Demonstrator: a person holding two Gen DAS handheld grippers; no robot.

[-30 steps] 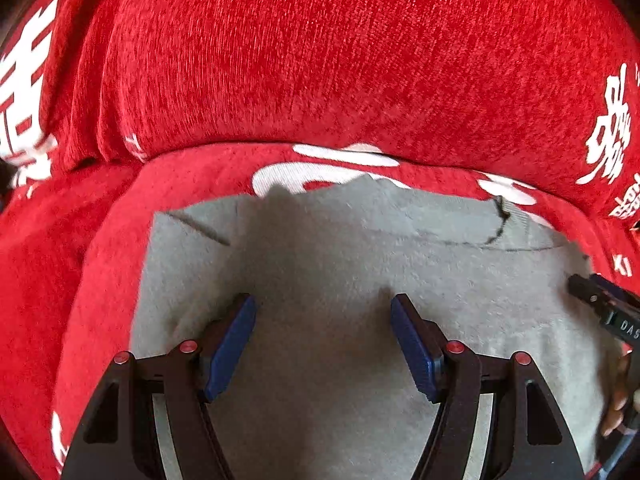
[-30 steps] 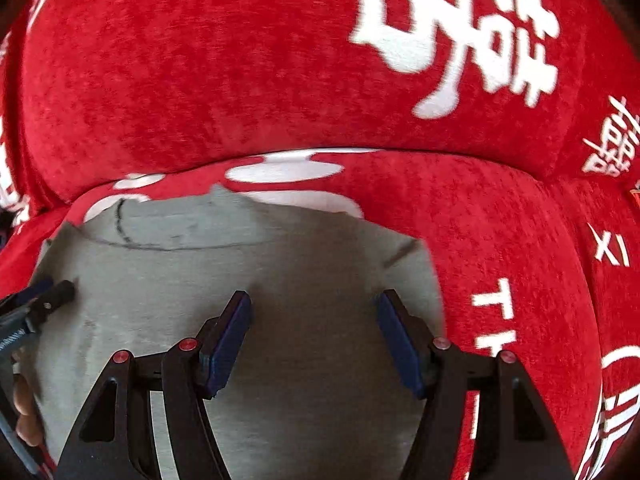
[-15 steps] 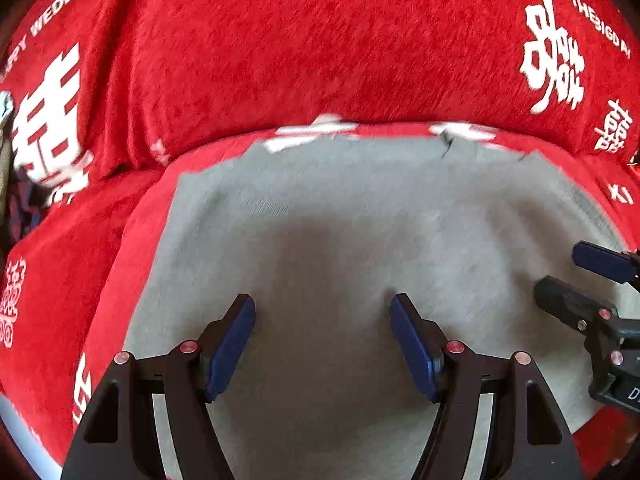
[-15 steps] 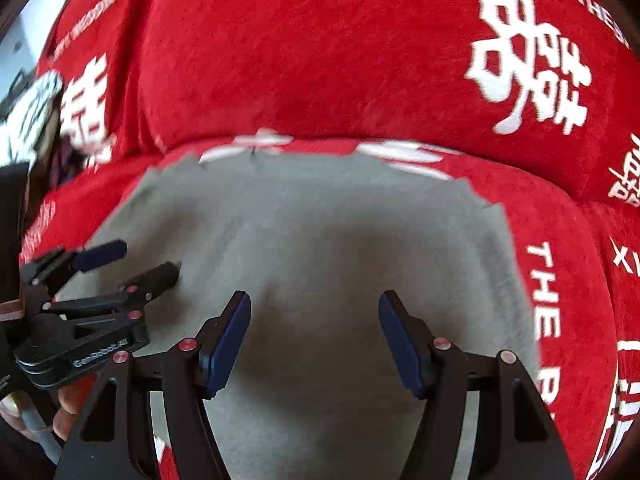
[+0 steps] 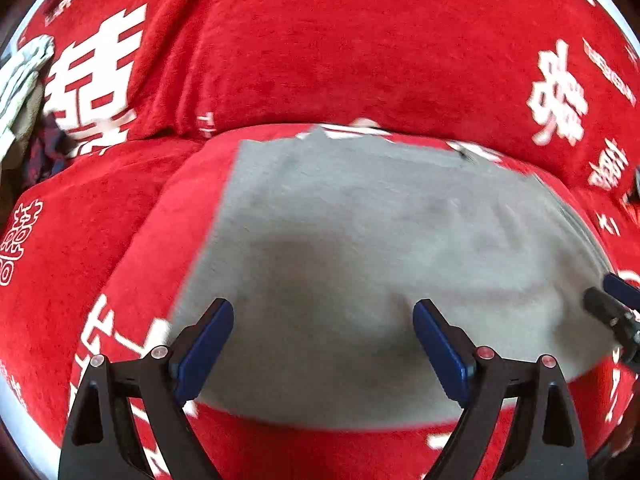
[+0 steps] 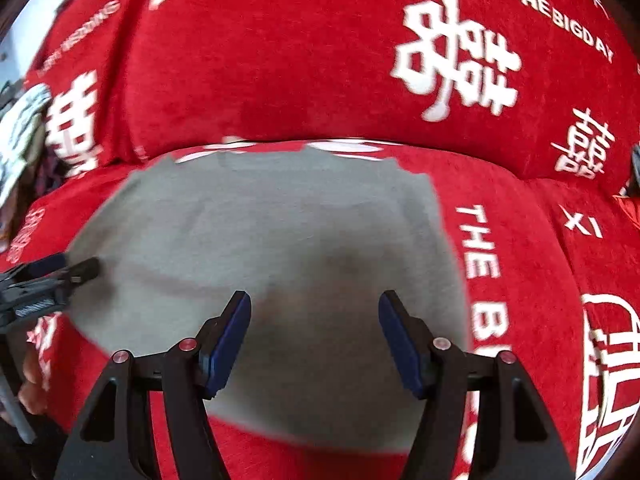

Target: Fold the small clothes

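I see the grey garment lying flat on the red sofa cover. Left gripper over it, fingers just spread wider, nothing between them. Right gripper fingers apart too, holding nothing.

Home living room, sofa under red wedding-print cover, clothes pile alongside

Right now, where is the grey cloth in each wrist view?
Left wrist: the grey cloth fills the centre, lying flat on the red cover.
Right wrist: it fills the centre and left.
Shared landmark: the large white character, at upper right in both.
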